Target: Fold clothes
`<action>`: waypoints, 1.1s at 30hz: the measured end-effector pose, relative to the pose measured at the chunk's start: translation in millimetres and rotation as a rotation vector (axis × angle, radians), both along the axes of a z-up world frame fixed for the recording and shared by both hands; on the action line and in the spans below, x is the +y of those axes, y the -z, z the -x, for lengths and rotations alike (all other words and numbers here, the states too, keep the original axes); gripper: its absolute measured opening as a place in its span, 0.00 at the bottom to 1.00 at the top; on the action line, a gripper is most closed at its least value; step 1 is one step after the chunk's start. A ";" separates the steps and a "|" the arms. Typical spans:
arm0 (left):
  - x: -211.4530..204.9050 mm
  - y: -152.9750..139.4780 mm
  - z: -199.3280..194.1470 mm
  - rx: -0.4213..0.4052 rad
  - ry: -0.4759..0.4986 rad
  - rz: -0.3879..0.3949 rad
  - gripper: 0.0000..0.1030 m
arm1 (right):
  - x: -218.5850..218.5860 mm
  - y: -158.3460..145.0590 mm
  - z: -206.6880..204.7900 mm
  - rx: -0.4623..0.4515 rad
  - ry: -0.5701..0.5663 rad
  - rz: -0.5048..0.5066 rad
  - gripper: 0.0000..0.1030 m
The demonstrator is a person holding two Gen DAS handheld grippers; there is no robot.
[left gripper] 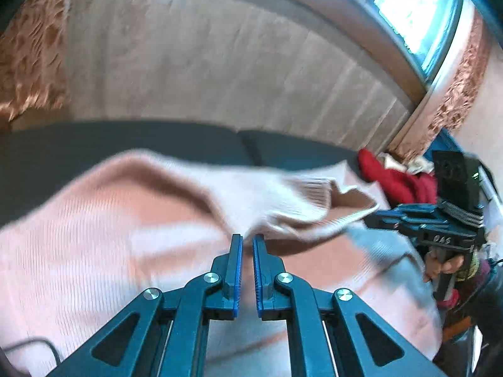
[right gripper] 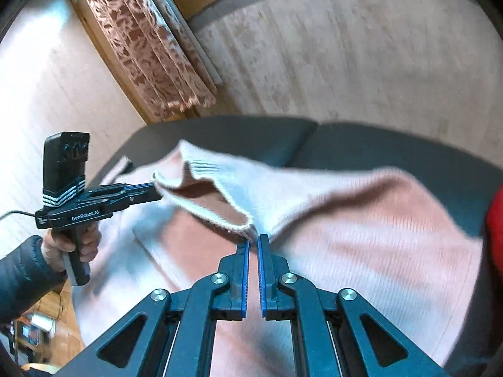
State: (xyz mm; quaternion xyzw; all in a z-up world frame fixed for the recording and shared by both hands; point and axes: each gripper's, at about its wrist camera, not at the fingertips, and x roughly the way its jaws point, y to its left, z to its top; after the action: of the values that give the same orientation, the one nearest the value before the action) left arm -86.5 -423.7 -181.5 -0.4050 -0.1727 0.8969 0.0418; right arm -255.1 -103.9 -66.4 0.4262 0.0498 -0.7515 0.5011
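Both tongs pinched the pink sweater's ribbed edge

We held the pink sweater (left gripper: 103, 220) lifted over the dark sofa (left gripper: 94, 144); left gripper (left gripper: 247, 238) and right gripper (right gripper: 254, 238) each clamped its ribbed edge (right gripper: 204, 169). Uneven pulling could have slipped the knit free.

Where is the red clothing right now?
In the left wrist view the red clothing lies bunched at the right, just behind the right hand-held gripper and past the pink sweater on the dark sofa.

Ribbed knit pink sweater (left gripper: 94, 220), matt dark cushion (left gripper: 94, 144)
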 end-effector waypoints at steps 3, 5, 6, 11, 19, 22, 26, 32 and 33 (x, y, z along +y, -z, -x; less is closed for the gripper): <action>-6.0 9.9 -15.7 -0.031 -0.045 -0.020 0.05 | 7.5 10.1 -7.2 0.004 0.026 -0.049 0.05; -12.1 11.6 -23.1 -0.035 -0.081 -0.054 0.05 | 14.9 10.7 -11.4 0.014 0.032 -0.065 0.05; -15.2 10.4 -24.0 -0.028 -0.098 -0.091 0.06 | 20.4 10.4 -12.3 0.002 0.039 -0.058 0.05; -30.9 4.1 -28.3 0.006 -0.179 -0.272 0.24 | 46.6 4.8 11.8 -0.139 0.195 0.130 0.13; -21.0 10.9 17.3 -0.056 -0.198 -0.313 0.31 | 19.9 31.3 35.5 -0.356 0.269 0.221 0.43; -20.8 15.6 26.5 -0.070 -0.207 -0.316 0.27 | 11.4 37.3 30.6 -0.368 0.264 0.212 0.43; -11.6 13.1 31.5 -0.062 -0.195 -0.212 0.05 | 6.8 37.5 22.1 -0.305 0.290 0.145 0.20; -17.2 10.6 21.5 -0.075 -0.219 -0.086 0.04 | 7.6 35.0 8.3 -0.189 0.276 0.045 0.06; -16.0 10.0 20.8 -0.079 -0.228 -0.062 0.04 | 7.7 34.6 6.0 -0.170 0.274 0.028 0.06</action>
State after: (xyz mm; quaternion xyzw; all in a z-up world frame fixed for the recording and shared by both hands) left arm -107.3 -439.7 -191.6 -0.4163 -0.2469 0.8734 -0.0546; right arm -261.1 -96.1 -101.0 0.4840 -0.0621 -0.7746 0.4023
